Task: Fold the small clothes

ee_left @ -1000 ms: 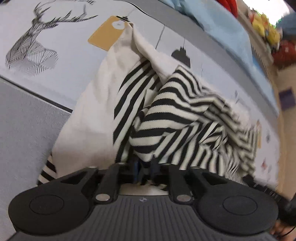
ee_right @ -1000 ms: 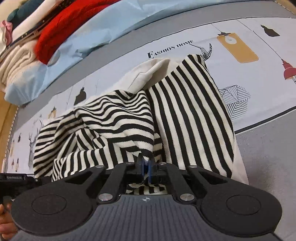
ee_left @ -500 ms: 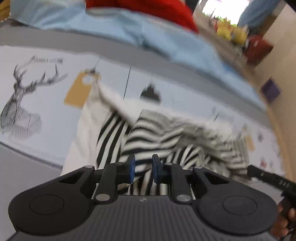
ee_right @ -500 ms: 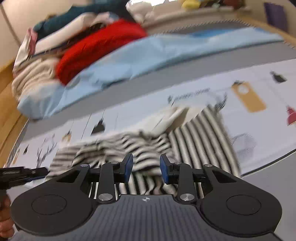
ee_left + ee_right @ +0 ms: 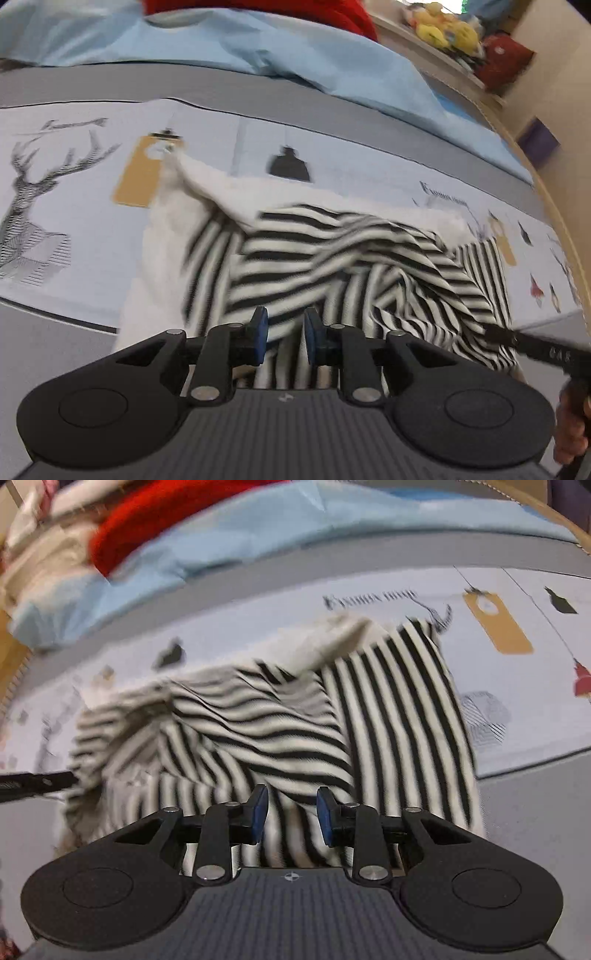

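While the black-and-white striped top (image 5: 332,266) lies rumpled in the middle of both views, your two grippers hang just above its near edge. Your left gripper (image 5: 282,330) has its blue pads apart, and they have just been opening a little; nothing is pinched between them. Your right gripper (image 5: 290,812) also has its jaws apart and holds nothing; they have just eased in a bit. The top rests on a pale printed sheet (image 5: 74,236) with a deer drawing at the left of the left view. A light blue cloth (image 5: 258,528) and something red (image 5: 125,542) sit along the upper part.
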A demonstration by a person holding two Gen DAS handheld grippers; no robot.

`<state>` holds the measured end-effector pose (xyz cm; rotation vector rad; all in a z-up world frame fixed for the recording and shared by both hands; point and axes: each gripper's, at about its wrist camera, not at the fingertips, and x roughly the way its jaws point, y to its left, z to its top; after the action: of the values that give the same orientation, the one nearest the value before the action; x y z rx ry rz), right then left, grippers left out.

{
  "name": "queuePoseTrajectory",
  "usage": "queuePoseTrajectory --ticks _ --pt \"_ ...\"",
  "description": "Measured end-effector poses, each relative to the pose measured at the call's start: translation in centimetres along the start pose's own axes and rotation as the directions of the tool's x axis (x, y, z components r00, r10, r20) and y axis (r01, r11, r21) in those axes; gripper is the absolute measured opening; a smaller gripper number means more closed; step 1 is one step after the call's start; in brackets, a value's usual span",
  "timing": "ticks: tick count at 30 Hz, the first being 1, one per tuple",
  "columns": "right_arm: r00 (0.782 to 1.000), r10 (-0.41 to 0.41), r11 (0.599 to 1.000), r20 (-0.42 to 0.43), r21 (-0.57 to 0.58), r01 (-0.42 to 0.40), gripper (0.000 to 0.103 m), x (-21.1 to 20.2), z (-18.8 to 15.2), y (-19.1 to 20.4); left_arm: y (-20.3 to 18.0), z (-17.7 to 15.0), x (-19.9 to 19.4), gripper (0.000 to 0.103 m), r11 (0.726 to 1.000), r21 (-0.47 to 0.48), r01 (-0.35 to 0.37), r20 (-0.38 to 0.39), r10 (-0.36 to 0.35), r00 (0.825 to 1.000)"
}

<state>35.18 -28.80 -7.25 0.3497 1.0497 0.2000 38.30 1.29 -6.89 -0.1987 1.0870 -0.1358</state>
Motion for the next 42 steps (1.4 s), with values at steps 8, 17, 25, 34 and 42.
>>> queuePoseTrajectory --ticks 8,17,25,34,42 --pt "0.989 -0.071 0.997 -0.126 0.005 0.072 0.032 1.0 -0.5 -0.6 0.4 -0.9 0.2 0.027 0.994 0.033 -0.101 -0.131 0.104 0.986" --pt "0.949 0.035 0.998 0.312 0.045 -0.051 0.032 -15.3 -2.0 -0.2 1.0 -4.7 -15.3 0.043 0.997 -0.050 -0.056 0.190 0.064 0.980" --pt "0.910 -0.020 0.999 0.415 -0.014 0.029 0.032 -26.0 -12.2 -5.1 4.4 -13.9 -24.4 0.038 1.000 0.005 -0.007 0.295 0.005 0.955" --pt "0.919 -0.092 0.993 0.384 0.103 0.056 0.032 -25.9 -19.8 -9.4 5.7 -18.0 -24.8 0.022 0.999 -0.039 0.022 0.329 -0.008 0.944" --pt "0.957 -0.110 0.989 0.268 0.123 0.079 0.032 -23.6 -20.1 -10.7 5.7 -18.0 -22.1 0.022 1.000 -0.007 -0.011 0.203 0.012 0.979"
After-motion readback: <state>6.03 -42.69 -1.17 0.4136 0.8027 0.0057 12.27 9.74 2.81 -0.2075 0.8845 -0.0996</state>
